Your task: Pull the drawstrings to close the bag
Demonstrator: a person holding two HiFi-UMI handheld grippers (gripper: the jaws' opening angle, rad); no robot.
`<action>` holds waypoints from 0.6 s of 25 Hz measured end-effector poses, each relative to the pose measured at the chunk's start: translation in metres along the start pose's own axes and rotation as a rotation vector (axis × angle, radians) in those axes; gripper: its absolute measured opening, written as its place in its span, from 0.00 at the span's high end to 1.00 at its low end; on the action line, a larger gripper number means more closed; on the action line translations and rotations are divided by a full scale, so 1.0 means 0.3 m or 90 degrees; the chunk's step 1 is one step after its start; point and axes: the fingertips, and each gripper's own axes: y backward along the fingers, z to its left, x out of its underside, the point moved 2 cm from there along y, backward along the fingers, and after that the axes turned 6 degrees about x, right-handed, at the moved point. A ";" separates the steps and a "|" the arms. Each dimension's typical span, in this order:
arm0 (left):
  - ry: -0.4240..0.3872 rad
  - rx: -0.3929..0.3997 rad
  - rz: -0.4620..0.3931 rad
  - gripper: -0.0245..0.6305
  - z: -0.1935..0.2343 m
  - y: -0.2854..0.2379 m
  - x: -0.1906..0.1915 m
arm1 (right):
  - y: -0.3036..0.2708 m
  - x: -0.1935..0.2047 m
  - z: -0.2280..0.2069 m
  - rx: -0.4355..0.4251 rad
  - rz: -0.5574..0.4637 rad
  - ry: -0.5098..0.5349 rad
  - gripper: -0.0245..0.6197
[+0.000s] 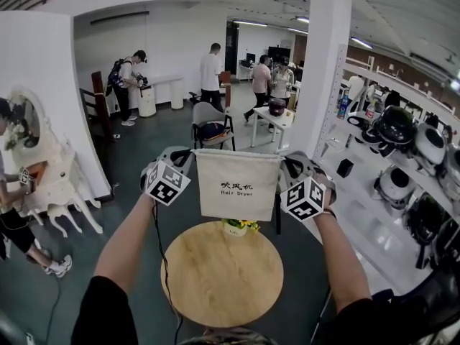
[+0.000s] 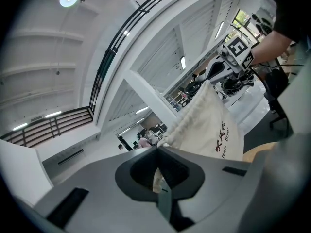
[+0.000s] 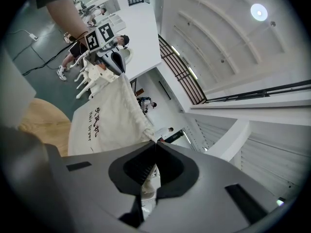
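A cream drawstring bag [image 1: 237,185] printed "Hair Dryer" hangs in the air above a round wooden table [image 1: 221,282], stretched flat between my two grippers. My left gripper [image 1: 188,154] is shut on the bag's top left corner, and in the left gripper view the jaws [image 2: 156,147] pinch cream cloth with the gathered hem of the bag [image 2: 214,125] running away from them. My right gripper [image 1: 284,161] is shut on the top right corner. In the right gripper view [image 3: 155,142] the bag [image 3: 109,120] leads across to the left gripper [image 3: 109,47].
A small pot of flowers [image 1: 239,226] stands on the table under the bag. A white pillar [image 1: 323,70] rises at the right beside shelves of helmets [image 1: 402,164]. A chair [image 1: 210,126] and several people are further back.
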 end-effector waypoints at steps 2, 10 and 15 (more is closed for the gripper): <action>-0.001 0.000 0.003 0.94 0.005 -0.001 0.003 | -0.005 -0.006 -0.004 0.000 -0.001 0.001 0.96; 0.003 -0.001 0.002 0.94 0.017 -0.012 0.008 | -0.022 -0.009 -0.010 -0.001 -0.001 0.000 0.96; 0.006 -0.005 0.003 0.94 0.018 -0.018 0.002 | -0.023 0.007 -0.009 -0.003 0.001 -0.006 0.96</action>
